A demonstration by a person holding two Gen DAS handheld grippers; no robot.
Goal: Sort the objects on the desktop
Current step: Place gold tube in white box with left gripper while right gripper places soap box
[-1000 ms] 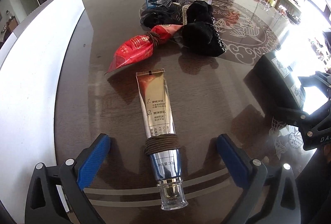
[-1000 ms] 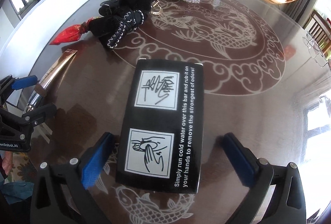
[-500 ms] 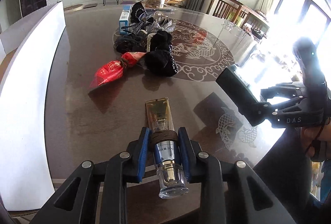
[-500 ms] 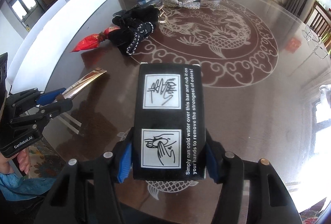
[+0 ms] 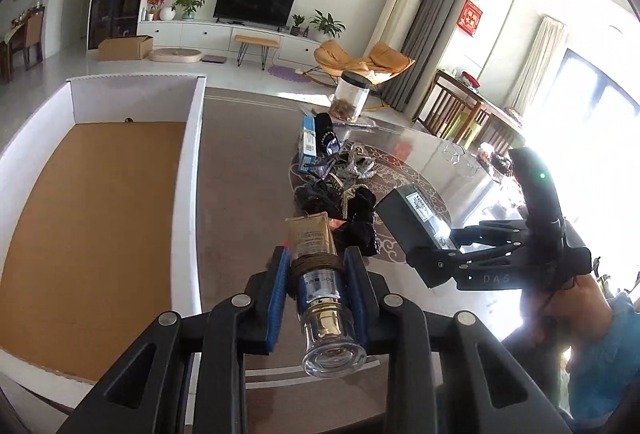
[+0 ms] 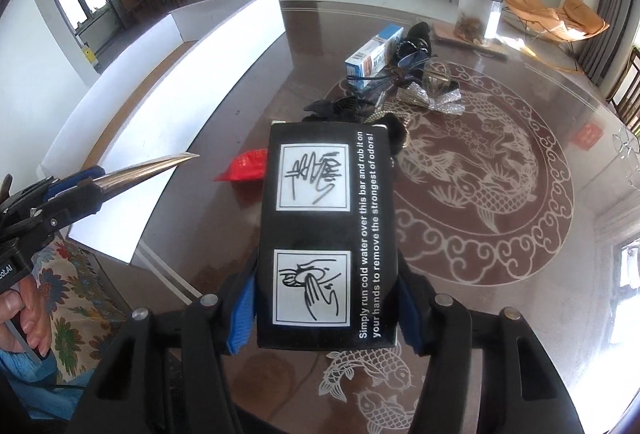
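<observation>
A gold cosmetic tube (image 5: 310, 240) with a brown hair band wound round it and a clear cap is held off the table by my left gripper (image 5: 316, 262), whose blue pads are shut on its neck. In the right wrist view the same tube (image 6: 148, 169) sticks out of the left gripper (image 6: 86, 181) over the edge of the white box. My right gripper (image 6: 326, 308) is shut on the lower end of a black carton (image 6: 326, 213) with white hand drawings, lifted above the table. From the left wrist view, that black carton (image 5: 412, 222) hangs at the right.
An open white box (image 5: 192, 169) with a brown cardboard floor lies along the table's left side. Mid-table lie black hair accessories (image 6: 344, 109), a red packet (image 6: 246, 165), a blue-white carton (image 6: 374, 55), a silver bow (image 6: 434, 99) and a clear jar (image 6: 478, 13). A person's hand (image 6: 28, 318) shows at lower left.
Both grippers closed from wide open, the left on the tube and the right on the black carton. Both then rose off the table; the left view tilted up, bringing the white box's inside into sight.
</observation>
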